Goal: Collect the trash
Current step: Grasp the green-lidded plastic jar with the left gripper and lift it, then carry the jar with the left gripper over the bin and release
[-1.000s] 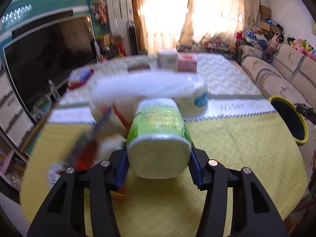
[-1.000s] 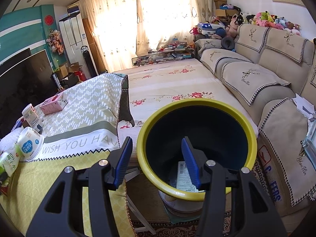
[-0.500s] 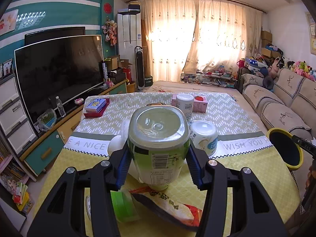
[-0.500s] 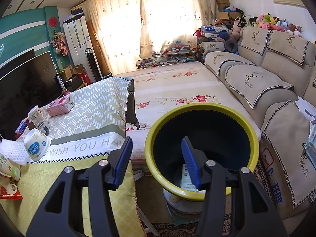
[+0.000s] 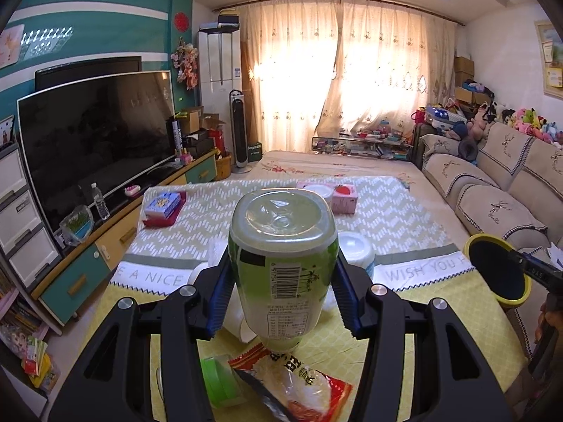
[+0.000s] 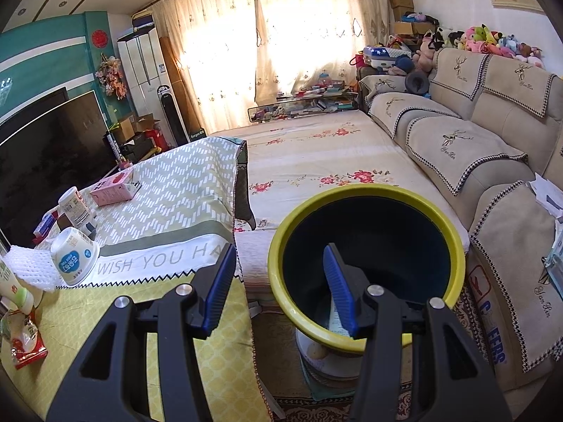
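The left tool (image 5: 281,286) held a green-labelled plastic bottle (image 5: 283,267) tightly between its pads, base up, above the surface (image 5: 440,320). The right tool (image 6: 278,290) gripped the rim of the yellow bin (image 6: 454,246). The next move, probably, was carrying the bottle to the bin. The bottle's neck was hidden.

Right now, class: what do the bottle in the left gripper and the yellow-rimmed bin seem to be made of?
Bottle: likely clear plastic, glossy; light shines through its moulded base, and a printed green label wraps it.
Bin: probably smooth plastic, with an even yellow rim and a dark, dull inside; metal cannot be ruled out.
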Action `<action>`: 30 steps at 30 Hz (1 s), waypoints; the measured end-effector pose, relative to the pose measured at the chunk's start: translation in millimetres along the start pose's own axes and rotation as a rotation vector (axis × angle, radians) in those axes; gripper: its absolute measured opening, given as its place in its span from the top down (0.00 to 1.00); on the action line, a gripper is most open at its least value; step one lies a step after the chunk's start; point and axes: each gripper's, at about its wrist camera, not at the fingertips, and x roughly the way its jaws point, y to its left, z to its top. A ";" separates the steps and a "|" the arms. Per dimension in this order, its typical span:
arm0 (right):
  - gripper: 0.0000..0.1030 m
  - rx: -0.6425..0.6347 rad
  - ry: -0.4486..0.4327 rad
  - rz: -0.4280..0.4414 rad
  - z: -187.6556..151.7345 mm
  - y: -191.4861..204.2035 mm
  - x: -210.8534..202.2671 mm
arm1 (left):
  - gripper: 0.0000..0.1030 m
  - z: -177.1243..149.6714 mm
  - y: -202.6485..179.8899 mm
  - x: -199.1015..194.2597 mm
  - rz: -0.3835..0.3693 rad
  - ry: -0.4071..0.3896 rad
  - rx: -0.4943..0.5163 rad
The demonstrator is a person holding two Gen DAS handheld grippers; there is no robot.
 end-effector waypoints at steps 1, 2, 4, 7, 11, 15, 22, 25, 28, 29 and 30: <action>0.52 0.001 -0.001 0.000 0.0 -0.8 -0.9 | 0.50 2.0 -1.6 -1.6 -0.005 -0.001 0.004; 0.52 0.001 -0.002 0.000 0.3 -0.6 -0.8 | 0.50 4.8 -4.5 -2.9 -0.016 -0.001 0.010; 0.52 0.004 -0.007 -0.003 1.0 -3.1 -3.6 | 0.50 9.3 -12.4 -6.8 -0.039 -0.003 0.022; 0.52 0.016 -0.021 -0.010 2.1 -9.3 -8.9 | 0.50 16.3 -29.5 -11.2 -0.076 -0.015 0.054; 0.52 0.034 -0.038 -0.018 2.7 -20.1 -15.8 | 0.50 29.1 -52.6 -8.5 -0.164 -0.014 0.064; 0.52 0.049 -0.056 -0.041 3.7 -34.6 -24.4 | 0.50 40.2 -82.1 -2.9 -0.243 -0.013 0.088; 0.52 0.087 -0.086 -0.101 2.6 -66.8 -40.9 | 0.50 48.3 -174.4 16.3 -0.437 0.026 0.162; 0.52 0.100 -0.089 -0.123 2.0 -81.1 -45.0 | 0.50 47.4 -220.6 30.6 -0.521 0.068 0.189; 0.52 0.118 -0.086 -0.145 0.3 -94.6 -46.7 | 0.50 45.3 -265.4 45.6 -0.578 0.096 0.217; 0.52 0.124 -0.085 -0.150 -0.2 -98.5 -46.9 | 0.50 44.9 -282.0 51.7 -0.598 0.100 0.232; 0.52 0.131 -0.085 -0.155 -0.8 -103.1 -47.0 | 0.50 44.4 -293.0 57.3 -0.609 0.103 0.242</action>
